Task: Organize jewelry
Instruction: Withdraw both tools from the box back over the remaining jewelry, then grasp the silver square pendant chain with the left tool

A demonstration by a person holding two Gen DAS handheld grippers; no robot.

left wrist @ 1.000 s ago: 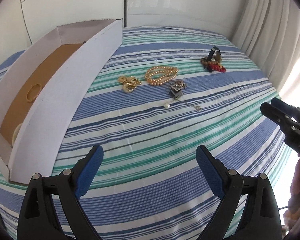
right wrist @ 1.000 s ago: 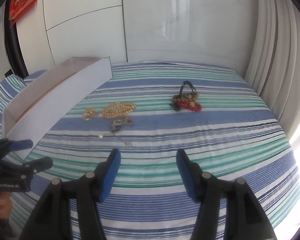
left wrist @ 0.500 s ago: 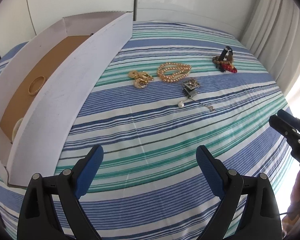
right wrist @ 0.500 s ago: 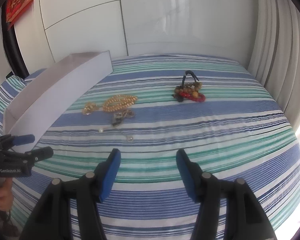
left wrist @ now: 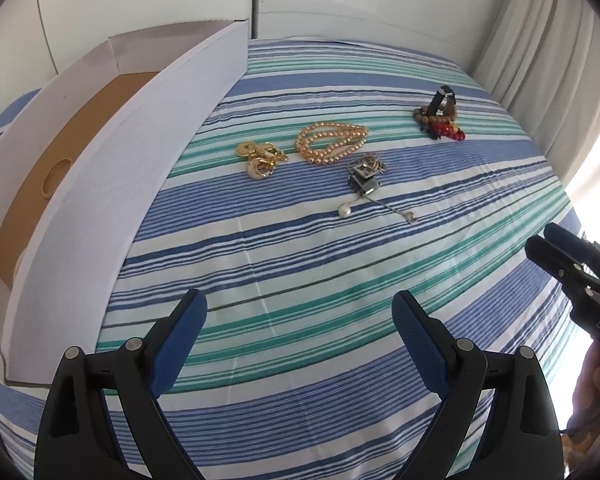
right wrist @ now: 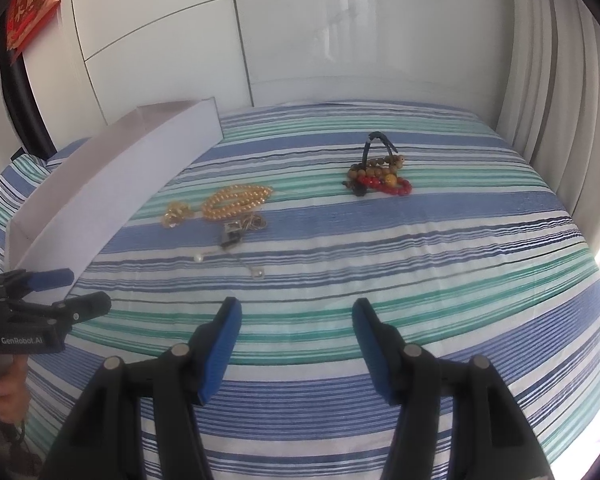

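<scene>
While both jaws stand apart and empty, the left hand-held gripper point(left wrist: 299, 332) and right hand-held gripper point(right wrist: 296, 340) hover over the striped bed point(left wrist: 340, 280). At left, the white box point(left wrist: 112, 168) contains a gold bangle point(left wrist: 54, 176) on its brown floor. Outside it lie gold earrings point(left wrist: 261, 157), a pearl necklace point(left wrist: 332, 143), a silver chain tangle point(left wrist: 366, 178) and beaded bracelets point(left wrist: 440, 122).

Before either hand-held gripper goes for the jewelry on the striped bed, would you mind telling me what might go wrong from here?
1. The silver chain lies tangled against the pearl necklace; lifting one may drag the other along.
2. The bead bracelets sit in one heap, so a pinch could lift several at once.
3. The thin chain lies flat on the soft sheet, so the left hand-held gripper or right hand-held gripper might catch fabric too.
</scene>
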